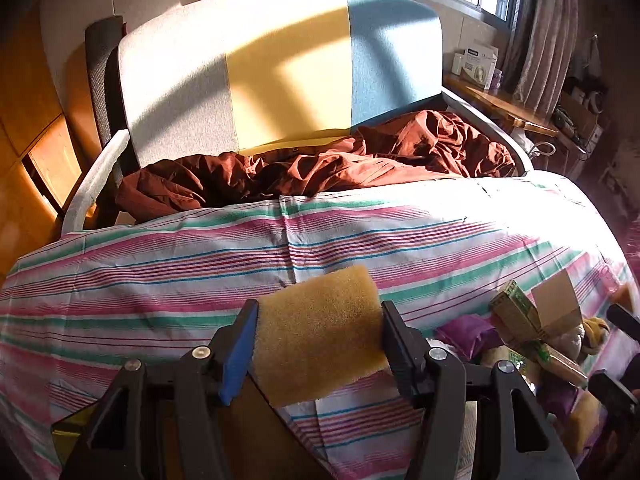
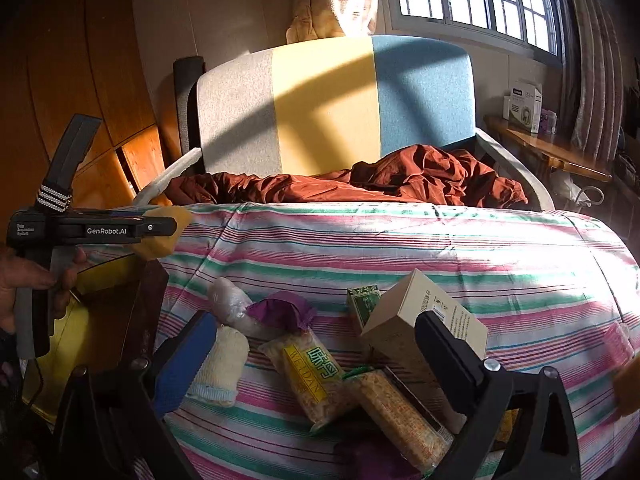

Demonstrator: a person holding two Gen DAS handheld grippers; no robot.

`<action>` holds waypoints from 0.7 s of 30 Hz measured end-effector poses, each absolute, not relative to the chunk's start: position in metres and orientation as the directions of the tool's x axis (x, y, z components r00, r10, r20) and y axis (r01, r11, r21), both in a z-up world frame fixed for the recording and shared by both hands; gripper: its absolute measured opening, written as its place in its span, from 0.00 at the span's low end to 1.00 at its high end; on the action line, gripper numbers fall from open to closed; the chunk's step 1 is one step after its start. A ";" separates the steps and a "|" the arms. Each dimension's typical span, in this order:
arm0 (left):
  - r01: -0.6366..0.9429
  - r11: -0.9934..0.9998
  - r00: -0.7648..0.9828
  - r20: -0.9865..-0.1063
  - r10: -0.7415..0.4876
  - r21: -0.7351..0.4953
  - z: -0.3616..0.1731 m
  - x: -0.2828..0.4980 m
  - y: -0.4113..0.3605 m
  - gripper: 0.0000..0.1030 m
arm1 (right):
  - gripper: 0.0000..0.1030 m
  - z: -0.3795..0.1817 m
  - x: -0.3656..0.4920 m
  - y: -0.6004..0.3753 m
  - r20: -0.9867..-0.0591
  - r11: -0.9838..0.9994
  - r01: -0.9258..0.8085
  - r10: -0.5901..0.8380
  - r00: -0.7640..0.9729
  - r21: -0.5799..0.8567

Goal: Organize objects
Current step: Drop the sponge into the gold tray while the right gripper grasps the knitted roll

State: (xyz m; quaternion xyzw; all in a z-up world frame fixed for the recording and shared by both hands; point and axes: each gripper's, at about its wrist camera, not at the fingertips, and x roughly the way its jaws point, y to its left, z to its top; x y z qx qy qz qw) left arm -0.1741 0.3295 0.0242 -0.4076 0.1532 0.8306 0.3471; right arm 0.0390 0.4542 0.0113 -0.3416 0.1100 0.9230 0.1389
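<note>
Holding the sponge point(image 1: 320, 336) in my left gripper point(image 1: 316, 344), I have the jaws partly closed, one pad pressed against each side of the yellow block, which rides above the striped sheet point(image 1: 160, 264) near its left edge. From the right wrist view the same gripper sits out at the left with the sponge poking from its tip, a hand point(image 2: 28, 280) wrapped on the handle.

My right gripper point(image 2: 320, 344) hangs with jaws wide apart and nothing clamped between them, over the heap of things still to sort: a beige box point(image 2: 420, 312), a green carton point(image 2: 362, 300), two snack packets point(image 2: 316, 380), a rolled white cloth point(image 2: 220, 364) and a purple pouch point(image 2: 280, 310).

What worries me is the sponge. It is soft, so the pads can sink in and let it twist or slide out if I swing fast. The beige box leans on the pile, touching or very near the right finger; a careless closing could tip it or pinch two things at once. I think a dark container sits low at the left, though shadow hides too much to be sure.

Further out lie a crumpled brown cover point(image 1: 320, 164) and a padded headboard point(image 1: 280, 72).
</note>
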 end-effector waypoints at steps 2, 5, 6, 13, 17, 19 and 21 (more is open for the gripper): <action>-0.701 -0.711 -0.429 -0.762 0.486 -0.059 0.032 -0.155 0.308 0.58 | 0.99 0.007 0.033 0.443 -0.677 -0.953 -0.286 0.148 -0.721 0.097; -0.686 -0.721 -0.443 -0.733 0.516 -0.094 0.038 -0.130 0.274 0.58 | 0.98 -0.004 0.025 0.427 -0.714 -0.969 -0.235 0.113 -0.691 0.073; -0.681 -0.725 -0.451 -0.722 0.524 -0.101 0.040 -0.122 0.263 0.58 | 0.98 -0.008 0.021 0.422 -0.728 -0.973 -0.219 0.100 -0.678 0.070; -0.605 -0.779 -0.490 -0.692 0.530 -0.167 0.039 -0.087 0.185 0.58 | 0.88 -0.027 -0.005 0.400 -0.789 -0.979 -0.170 0.017 -0.614 0.111; -0.550 -0.818 -0.516 -0.701 0.492 -0.170 0.025 -0.078 0.151 0.58 | 0.87 -0.039 -0.021 0.393 -0.815 -0.978 -0.178 0.013 -0.580 0.111; -0.521 -0.833 -0.515 -0.709 0.481 -0.186 0.019 -0.076 0.135 0.58 | 0.87 -0.046 -0.031 0.392 -0.828 -0.975 -0.182 0.000 -0.560 0.123; -0.499 -0.845 -0.516 -0.717 0.468 -0.193 0.011 -0.071 0.121 0.58 | 0.87 -0.053 -0.039 0.392 -0.836 -0.972 -0.192 -0.007 -0.548 0.134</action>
